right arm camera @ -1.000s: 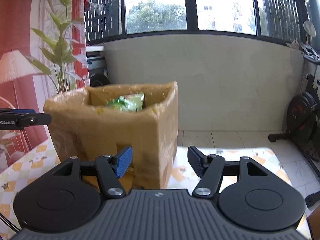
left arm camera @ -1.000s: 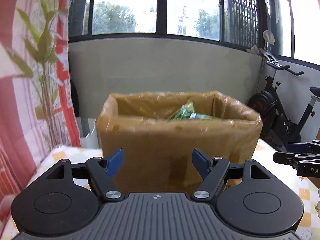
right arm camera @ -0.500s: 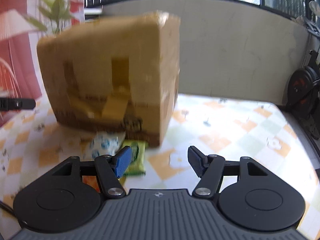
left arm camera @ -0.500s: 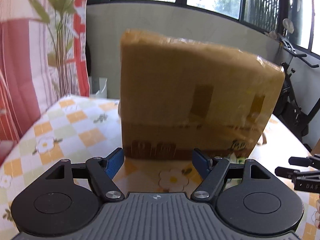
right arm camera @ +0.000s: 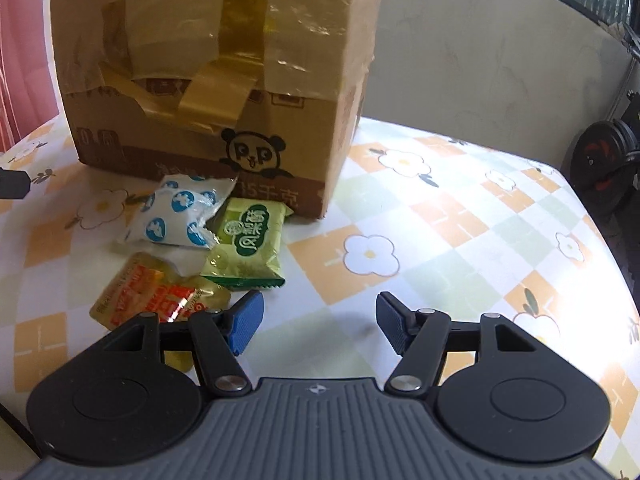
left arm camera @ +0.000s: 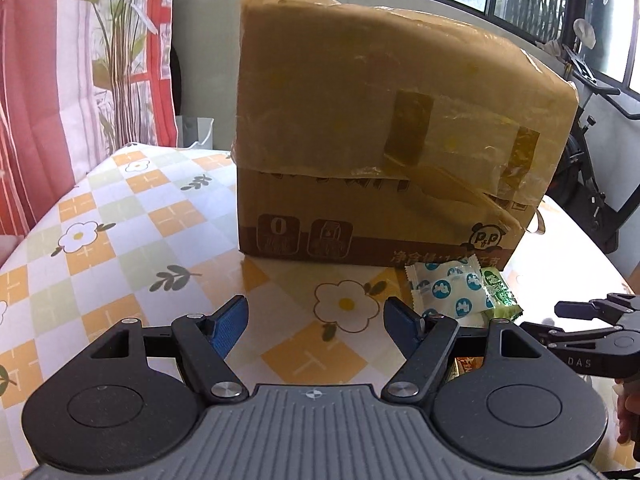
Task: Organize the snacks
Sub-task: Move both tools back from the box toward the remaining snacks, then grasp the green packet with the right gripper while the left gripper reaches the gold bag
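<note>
Left wrist view first: the left gripper (left arm camera: 314, 322) has dropped from looking into the box (left arm camera: 384, 128) to hanging low over the table (left arm camera: 120, 216), jaws about two-thirds open and empty. At its right the white pack (left arm camera: 446, 286) lies against the box foot. The right gripper (right arm camera: 318, 322) has come down too, jaws likewise parted, holding nothing. This looks like lining up a pick. Before it lie the white pack, the green pack (right arm camera: 248, 250), long axis running away toward the box, and the orange pack (right arm camera: 154, 300) nearest.
</note>
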Demonstrator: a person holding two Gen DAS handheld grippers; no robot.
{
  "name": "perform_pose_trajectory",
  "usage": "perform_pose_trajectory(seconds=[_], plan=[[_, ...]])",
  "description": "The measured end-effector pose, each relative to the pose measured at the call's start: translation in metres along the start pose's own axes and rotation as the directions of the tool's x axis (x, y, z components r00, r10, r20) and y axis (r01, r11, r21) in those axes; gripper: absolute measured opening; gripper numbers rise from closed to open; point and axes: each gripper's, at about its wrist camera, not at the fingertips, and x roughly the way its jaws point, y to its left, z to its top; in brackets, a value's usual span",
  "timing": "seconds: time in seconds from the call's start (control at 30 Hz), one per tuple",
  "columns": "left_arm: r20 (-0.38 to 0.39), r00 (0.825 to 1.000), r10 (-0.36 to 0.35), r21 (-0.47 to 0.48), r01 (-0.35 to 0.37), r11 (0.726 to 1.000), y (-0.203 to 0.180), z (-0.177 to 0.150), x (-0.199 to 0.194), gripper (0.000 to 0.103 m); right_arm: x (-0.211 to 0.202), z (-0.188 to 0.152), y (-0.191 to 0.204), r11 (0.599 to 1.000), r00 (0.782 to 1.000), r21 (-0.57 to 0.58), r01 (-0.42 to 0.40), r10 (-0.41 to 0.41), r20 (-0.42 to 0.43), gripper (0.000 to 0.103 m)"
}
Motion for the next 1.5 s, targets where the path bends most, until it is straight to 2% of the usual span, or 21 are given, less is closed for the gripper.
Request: perform_pose_trajectory(seconds=[0.4,0.53,0.67,0.77,0.87,0.93,1.03,1.2,1.3,1.43,1.47,1.5], plan=[[-0.03,0.999,-0.011,-0.024,0.01,1.0,0.0,-0.009,0.003,0.077,-0.028,-0.016,0.055,0.994,0.996,-0.064,-0.084,0.083,-0.015,0.067],[-0.049,0.999,-0.015,-0.041,0.013,0.999,0.001,-0.011,0.005,0.077,-0.027,-0.016,0.081,0.985,0.989,-0.092,-0.148,0.147,-0.012,0.067],[-0.061,0.998,-0.021,-0.042,0.018,0.999,-0.001,-0.013,0.007,0.077,-0.027,-0.018,0.098,0.959,0.972,-0.162,-0.231,0.234,-0.001,0.067],[-0.071,0.997,-0.031,-0.036,0.029,0.999,-0.006,-0.012,0.011,0.077,-0.032,-0.02,0.09,0.956,0.971,-0.196,-0.219,0.233,0.047,0.067],[-0.079,0.996,-0.049,-0.025,0.047,0.999,-0.017,-0.012,0.018,0.077,-0.034,-0.017,0.065,0.968,0.973,-0.158,-0.194,0.211,0.096,0.067],[-0.078,0.996,-0.053,-0.017,0.052,0.999,-0.025,-0.013,0.021,0.077,-0.028,-0.011,0.048,0.981,0.981,-0.119,-0.151,0.164,0.107,0.067],[-0.09,0.994,-0.058,-0.018,0.057,0.998,-0.034,-0.016,0.028,0.077,-0.016,-0.001,0.029,0.99,0.983,-0.053,-0.132,0.138,0.123,0.067],[-0.103,0.993,-0.05,-0.011,0.049,0.999,-0.041,-0.019,0.033,0.077,0.017,0.012,0.021,0.991,0.988,-0.046,-0.129,0.132,0.074,0.065],[-0.114,0.992,-0.046,-0.01,0.045,0.999,-0.045,-0.02,0.037,0.077,0.027,0.016,0.027,0.985,0.986,-0.071,-0.156,0.16,0.056,0.065],[-0.132,0.99,-0.051,-0.002,0.051,0.999,-0.052,-0.023,0.041,0.077,0.031,0.017,0.032,0.982,0.982,-0.091,-0.168,0.175,0.069,0.064],[-0.135,0.989,-0.052,0.004,0.053,0.999,-0.055,-0.024,0.042,0.077,0.032,0.015,0.03,0.979,0.98,-0.094,-0.18,0.187,0.069,0.061],[-0.137,0.989,-0.054,0.01,0.056,0.998,-0.058,-0.024,0.043,0.077,0.032,0.013,0.028,0.977,0.978,-0.098,-0.192,0.199,0.067,0.054]])
